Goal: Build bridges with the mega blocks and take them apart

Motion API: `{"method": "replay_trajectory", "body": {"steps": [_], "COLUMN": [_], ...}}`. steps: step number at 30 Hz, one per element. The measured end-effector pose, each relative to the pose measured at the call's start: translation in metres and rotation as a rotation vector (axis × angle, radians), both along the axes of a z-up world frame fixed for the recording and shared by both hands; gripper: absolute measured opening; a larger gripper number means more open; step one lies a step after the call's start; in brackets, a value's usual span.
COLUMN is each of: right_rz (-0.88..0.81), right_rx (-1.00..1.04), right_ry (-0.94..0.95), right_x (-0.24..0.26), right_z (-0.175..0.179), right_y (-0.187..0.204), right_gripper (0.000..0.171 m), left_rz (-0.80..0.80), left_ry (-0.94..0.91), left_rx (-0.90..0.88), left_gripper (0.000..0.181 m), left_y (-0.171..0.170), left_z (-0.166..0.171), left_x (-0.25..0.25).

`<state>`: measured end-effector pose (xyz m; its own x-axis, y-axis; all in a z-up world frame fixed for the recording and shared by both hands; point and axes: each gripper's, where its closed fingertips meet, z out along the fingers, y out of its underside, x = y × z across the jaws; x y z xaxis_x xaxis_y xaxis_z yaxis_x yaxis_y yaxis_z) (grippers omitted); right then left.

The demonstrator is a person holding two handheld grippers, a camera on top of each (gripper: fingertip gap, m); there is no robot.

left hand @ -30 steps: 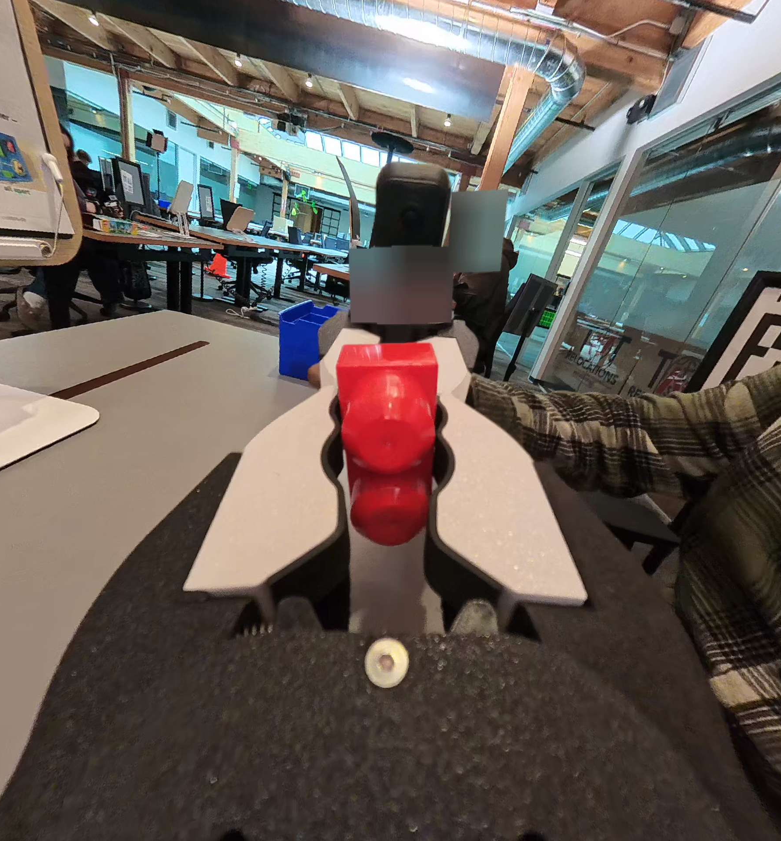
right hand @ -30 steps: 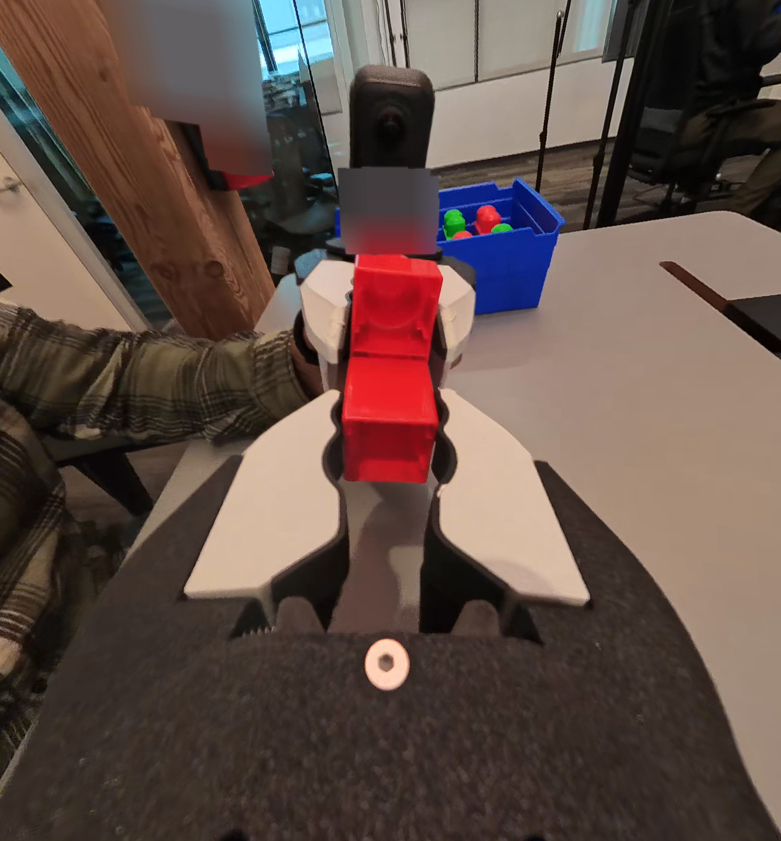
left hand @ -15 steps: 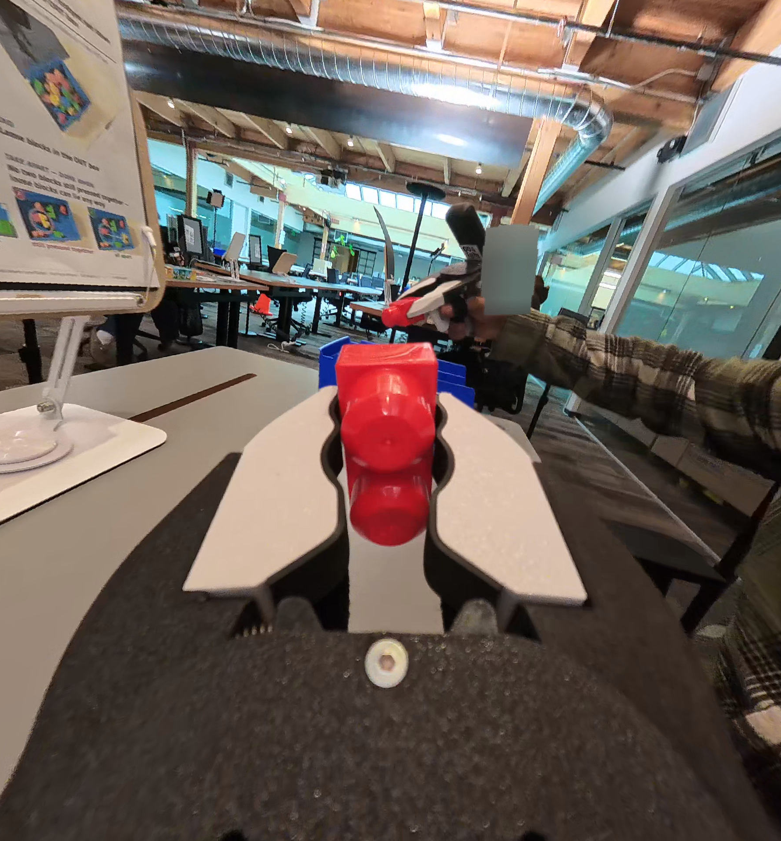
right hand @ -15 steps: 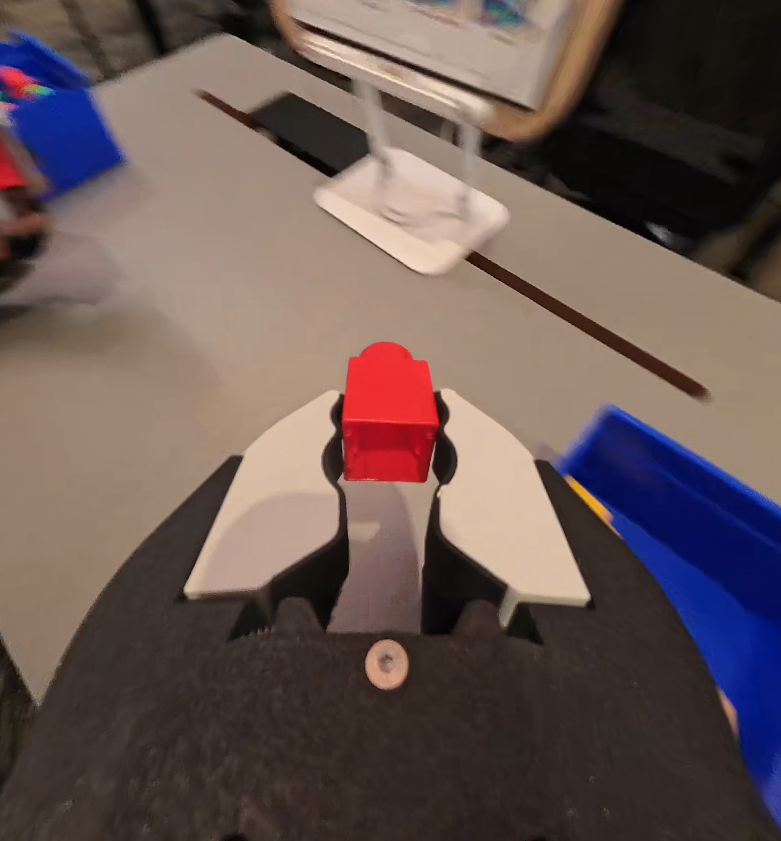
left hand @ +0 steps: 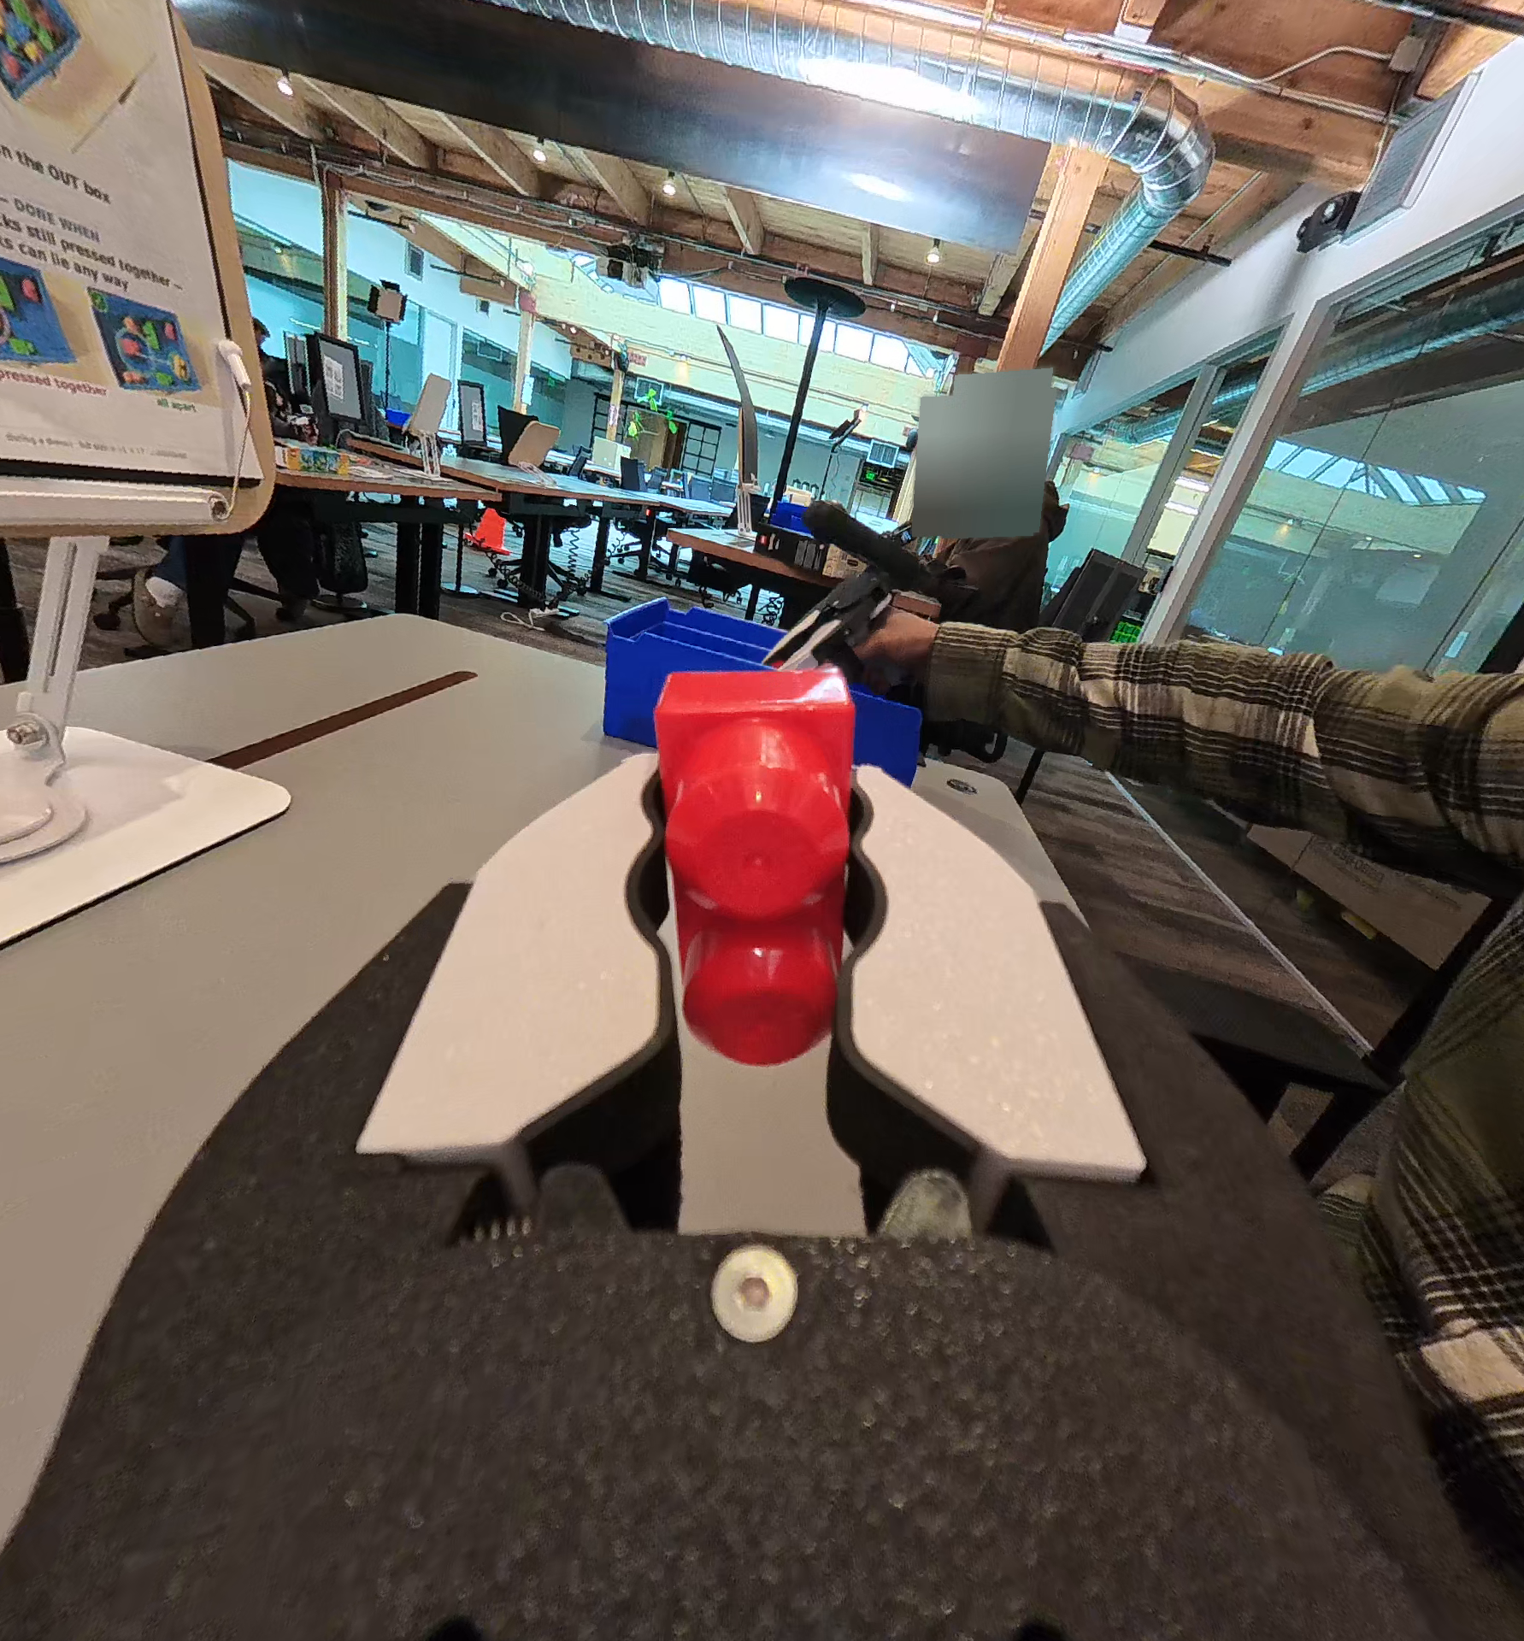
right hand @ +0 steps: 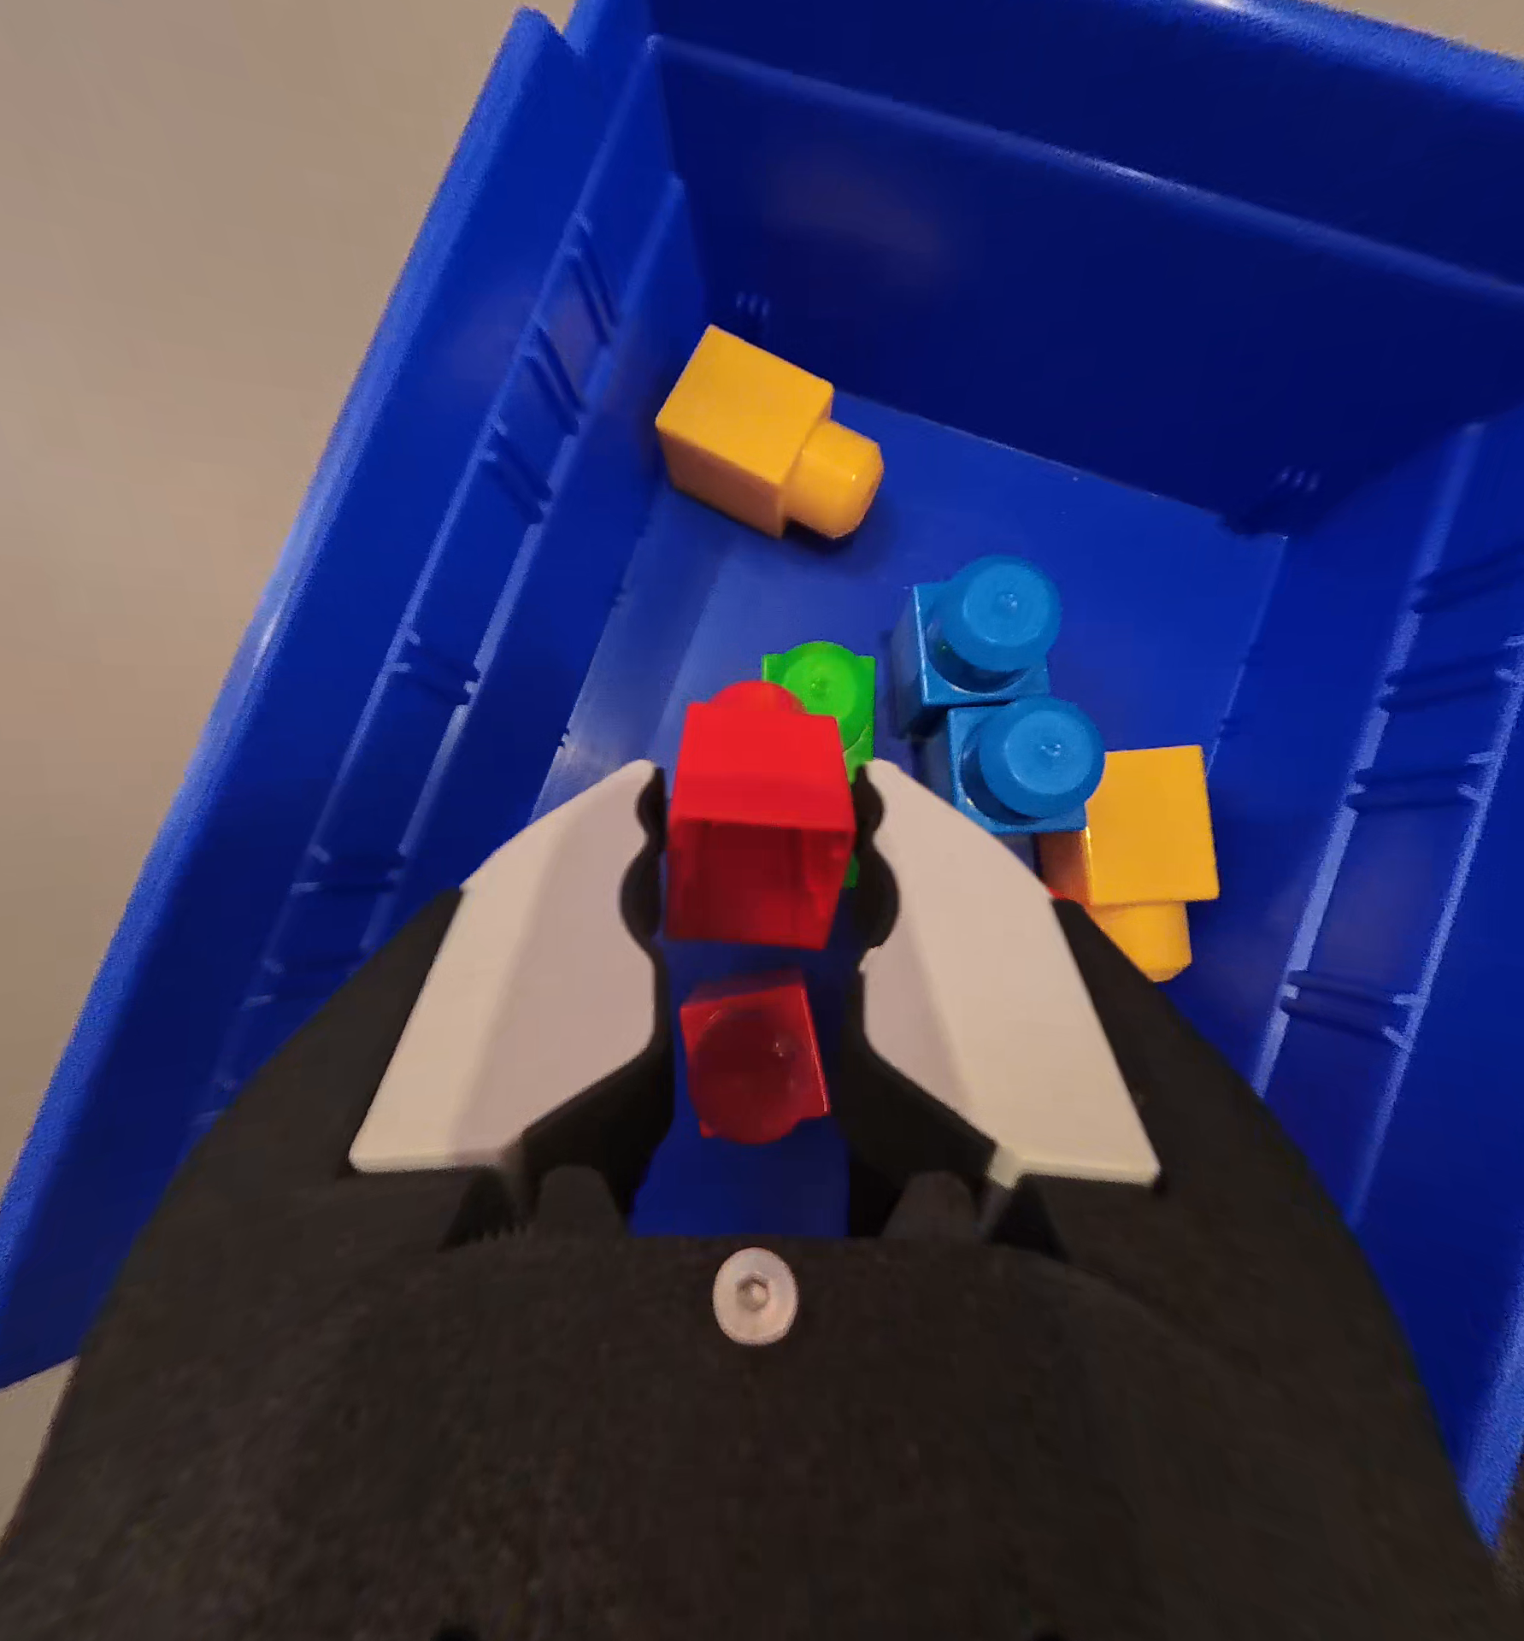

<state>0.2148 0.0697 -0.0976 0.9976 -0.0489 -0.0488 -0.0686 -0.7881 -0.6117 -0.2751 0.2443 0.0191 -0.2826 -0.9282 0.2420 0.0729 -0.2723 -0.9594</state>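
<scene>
My left gripper point(left hand: 754, 772) is shut on a red two-stud block point(left hand: 754, 852) and holds it above the grey table point(left hand: 314, 888). My right gripper point(right hand: 758, 781) is shut on a red single-stud block point(right hand: 758, 844), hanging over the inside of a blue bin point(right hand: 492, 550). Loose blocks lie in the bin: a yellow block point(right hand: 758, 435), two blue blocks point(right hand: 980, 639), a green block point(right hand: 820, 684), another yellow block point(right hand: 1140, 835), and a red block point(right hand: 754, 1066) seen between my fingers. The left wrist view shows the right gripper point(left hand: 829, 622) far off, above the blue bin point(left hand: 651, 675).
A white stand point(left hand: 48, 799) with an instruction sheet point(left hand: 56, 249) stands on the table at the left. A plaid sleeve point(left hand: 1229, 710) reaches across from the right to the bin. The table's right edge drops to the floor.
The two red blocks were pressed together between the facing grippers; now they are apart. My right gripper swung away across the table with the single block to over the bin. My left gripper kept its block.
</scene>
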Motion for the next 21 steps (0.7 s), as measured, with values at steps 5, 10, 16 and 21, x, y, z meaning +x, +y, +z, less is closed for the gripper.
{"method": "replay_trajectory", "body": {"steps": [5,10,16,21], "right_rz": [0.005,0.120,0.456,0.759], "right_rx": [0.014,0.154,0.272,0.296], "right_ry": [-0.055,-0.144,-0.109,-0.101], "right_x": [0.003,-0.031,-0.172,-0.289], "right_z": [0.019,0.093,0.134,0.124], "right_y": [-0.001,0.021,0.078,0.108], "right_gripper": [0.077,0.075,0.075,0.075], "left_rz": [0.001,0.002,-0.001,-0.035], "left_ry": [0.008,0.015,0.035,0.096], "left_rx": [0.000,0.008,0.026,0.028], "left_gripper": [0.036,0.036,0.036,0.036], "left_y": [0.000,0.000,-0.004,-0.010], "left_z": [-0.002,-0.002,-0.005,-0.014], "left_x": [0.001,0.002,0.006,0.010]}}
